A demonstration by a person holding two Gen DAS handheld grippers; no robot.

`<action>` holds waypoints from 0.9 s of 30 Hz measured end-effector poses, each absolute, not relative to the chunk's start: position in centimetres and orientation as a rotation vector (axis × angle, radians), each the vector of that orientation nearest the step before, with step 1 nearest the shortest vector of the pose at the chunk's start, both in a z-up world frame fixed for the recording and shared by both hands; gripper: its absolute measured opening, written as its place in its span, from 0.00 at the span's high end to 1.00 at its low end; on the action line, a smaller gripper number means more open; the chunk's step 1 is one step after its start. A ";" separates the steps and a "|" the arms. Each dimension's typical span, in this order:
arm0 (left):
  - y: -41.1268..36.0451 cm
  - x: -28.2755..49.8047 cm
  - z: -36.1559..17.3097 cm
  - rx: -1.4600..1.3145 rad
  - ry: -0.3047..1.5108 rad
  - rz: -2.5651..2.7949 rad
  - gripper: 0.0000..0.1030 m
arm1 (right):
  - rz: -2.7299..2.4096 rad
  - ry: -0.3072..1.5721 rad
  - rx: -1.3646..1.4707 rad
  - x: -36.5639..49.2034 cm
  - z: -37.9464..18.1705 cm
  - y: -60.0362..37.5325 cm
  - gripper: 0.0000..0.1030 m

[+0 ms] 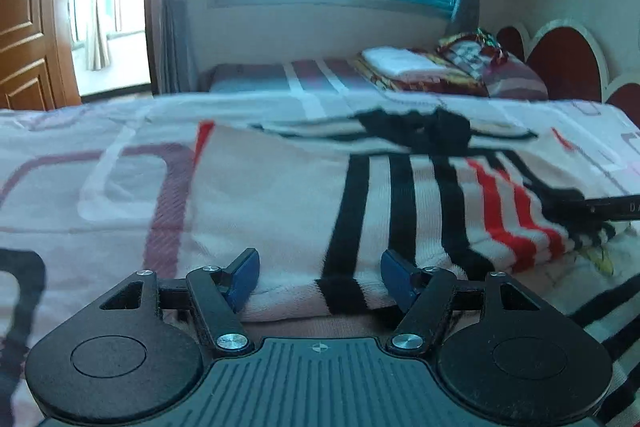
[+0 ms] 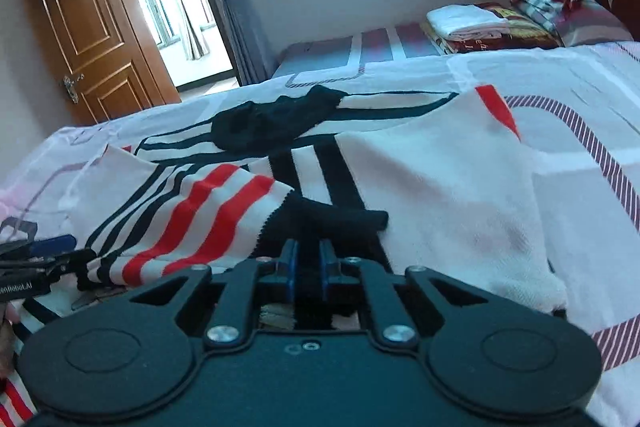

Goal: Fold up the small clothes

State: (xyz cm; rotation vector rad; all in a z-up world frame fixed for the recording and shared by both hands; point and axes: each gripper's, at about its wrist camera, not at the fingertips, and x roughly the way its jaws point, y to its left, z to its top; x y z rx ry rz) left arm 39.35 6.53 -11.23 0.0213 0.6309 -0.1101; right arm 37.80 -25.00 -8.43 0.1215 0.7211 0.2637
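On the bed [image 2: 580, 99], the striped garment [image 2: 420, 187] is spread across the patterned sheet with a black piece [image 2: 272, 121] lying on its far part, toward the far edge. My right gripper [image 2: 308, 255] has its blue pads nearly together, pinching the garment's black hem at the near edge. My left gripper [image 1: 318, 277] is spread wide, pads either side of a folded edge, gripping nothing.

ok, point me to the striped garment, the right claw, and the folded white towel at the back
striped garment [image 2: 224, 203]: right wrist view, on its red stripes.
right claw [image 2: 309, 259]: right wrist view, midway between the blue pads, shut on black fabric.
folded white towel [image 2: 466, 19]: right wrist view, top face.
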 end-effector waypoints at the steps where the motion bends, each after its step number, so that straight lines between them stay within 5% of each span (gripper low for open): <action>1: 6.7 39.4 -10.7 0.023 0.618 -0.113 0.34 | 0.255 0.717 0.123 37.7 -8.0 -24.9 0.87; 2: 7.0 39.7 -10.2 0.014 0.605 -0.116 0.34 | 0.254 0.694 0.127 37.6 -7.5 -24.7 0.78; 5: 6.8 42.1 -9.4 -0.019 0.620 -0.124 0.34 | 0.301 0.642 0.134 38.4 -6.5 -23.2 0.75; 15: 6.4 47.1 -11.4 0.080 0.731 -0.073 0.34 | 0.342 0.698 0.027 43.8 -9.1 -18.1 0.79; 27: 10.2 52.9 -10.1 0.060 0.680 -0.080 0.34 | 0.083 0.571 0.003 46.1 -5.9 -28.0 0.81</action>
